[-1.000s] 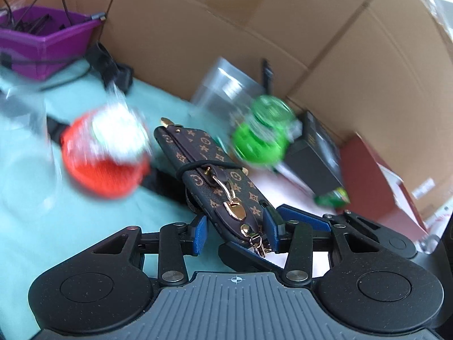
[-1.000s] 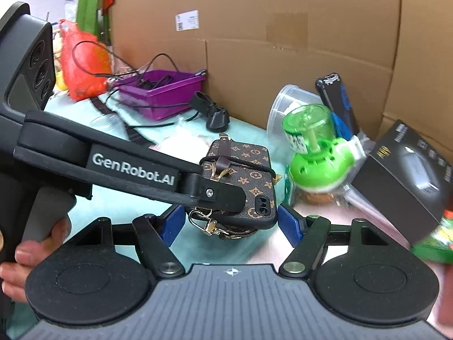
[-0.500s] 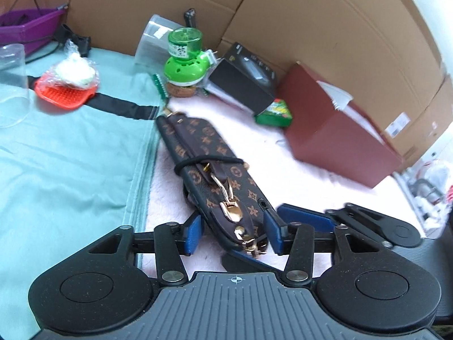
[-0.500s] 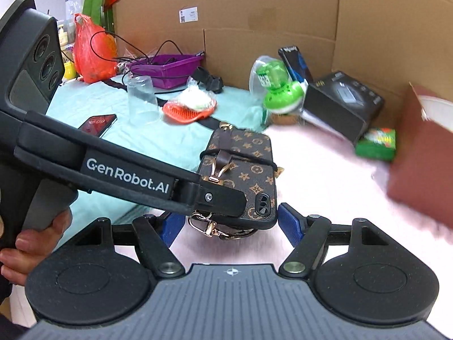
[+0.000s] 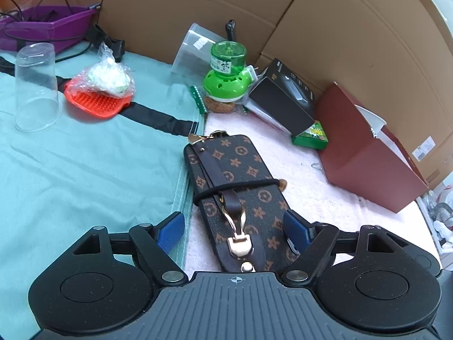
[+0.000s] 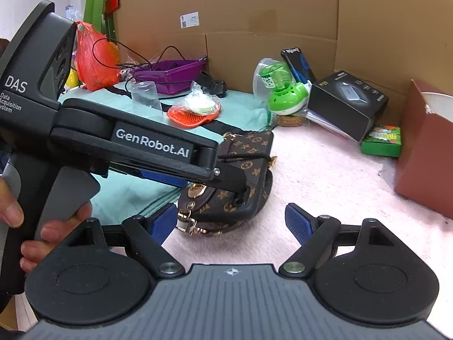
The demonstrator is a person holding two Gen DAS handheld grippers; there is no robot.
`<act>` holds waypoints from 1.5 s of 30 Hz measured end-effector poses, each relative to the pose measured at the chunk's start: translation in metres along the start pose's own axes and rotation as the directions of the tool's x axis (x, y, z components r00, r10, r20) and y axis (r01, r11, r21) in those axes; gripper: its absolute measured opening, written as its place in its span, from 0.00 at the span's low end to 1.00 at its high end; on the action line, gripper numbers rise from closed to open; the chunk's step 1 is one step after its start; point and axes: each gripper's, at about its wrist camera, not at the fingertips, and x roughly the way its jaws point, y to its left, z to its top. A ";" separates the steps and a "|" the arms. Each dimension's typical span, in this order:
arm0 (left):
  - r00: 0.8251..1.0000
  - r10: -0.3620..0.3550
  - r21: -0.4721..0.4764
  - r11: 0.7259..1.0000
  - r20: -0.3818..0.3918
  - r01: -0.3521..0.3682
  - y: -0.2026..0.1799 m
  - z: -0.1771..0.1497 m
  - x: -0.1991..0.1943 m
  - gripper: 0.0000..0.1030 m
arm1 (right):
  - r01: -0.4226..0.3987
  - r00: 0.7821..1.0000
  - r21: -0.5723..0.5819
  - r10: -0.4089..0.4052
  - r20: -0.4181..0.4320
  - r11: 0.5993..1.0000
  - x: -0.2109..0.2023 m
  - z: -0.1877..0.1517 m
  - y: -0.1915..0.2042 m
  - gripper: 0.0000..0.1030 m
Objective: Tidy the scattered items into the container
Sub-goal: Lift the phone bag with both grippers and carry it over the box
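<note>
Left gripper [image 5: 235,228]: jaws opening, blue pads clear of both sides of the brown monogram phone case [image 5: 237,192], which lies between them, flat on the pink fleece cover [image 5: 325,198]. Right gripper [image 6: 230,222]: jaws likewise opening, nothing pressed; case [image 6: 240,195] just ahead of the left pad, off centre, partly masked by the left tool's arm [image 6: 136,147] crossing the right wrist view.

Case: long axis running away from the left camera, strap and gold clasp uppermost, black elastic band across the middle, far end at the seam where the pink cover meets the teal cloth [image 5: 85,170].

Beyond the case: green dome-shaped device [image 5: 226,76] against a tipped clear tub [image 5: 192,48], black box [image 5: 283,102] leaning beside it, small green packet [image 5: 310,136] below the box, maroon box [image 5: 368,153] to the right.

On the teal cloth: orange bristle pad [image 5: 96,103] carrying a bagged white item [image 5: 109,75], inverted clear cup [image 5: 35,85], purple tray [image 5: 48,28] with cables at the far left.

Cardboard walls [image 5: 339,42] around the rear. Hand [image 6: 42,226] on the left tool's grip.
</note>
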 end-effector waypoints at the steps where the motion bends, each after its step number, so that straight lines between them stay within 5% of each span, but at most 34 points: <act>1: 1.000 -0.001 0.002 1.000 -0.001 0.001 0.001 0.001 0.001 0.84 | 0.001 1.000 -0.004 -0.001 0.001 1.000 0.002 0.002 0.001 0.83; 24: 0.998 -0.025 0.073 0.997 -0.053 0.029 0.004 0.013 0.019 0.84 | -0.004 0.999 -0.003 0.003 -0.048 1.000 0.038 0.013 -0.001 0.82; 28: 0.996 -0.054 0.063 0.996 -0.076 0.059 -0.002 0.011 0.021 0.74 | -0.006 0.999 0.005 0.006 -0.054 1.000 0.036 0.011 -0.001 0.77; 34: 0.995 -0.054 0.111 0.992 -0.085 0.064 -0.025 0.007 0.020 0.61 | 0.005 0.999 0.045 -0.003 -0.045 0.999 0.026 0.007 -0.010 0.76; 45: 0.993 -0.101 0.251 0.961 -0.058 0.113 -0.100 0.007 0.017 0.61 | 0.071 0.996 0.119 -0.076 0.040 0.990 -0.023 0.000 -0.043 0.76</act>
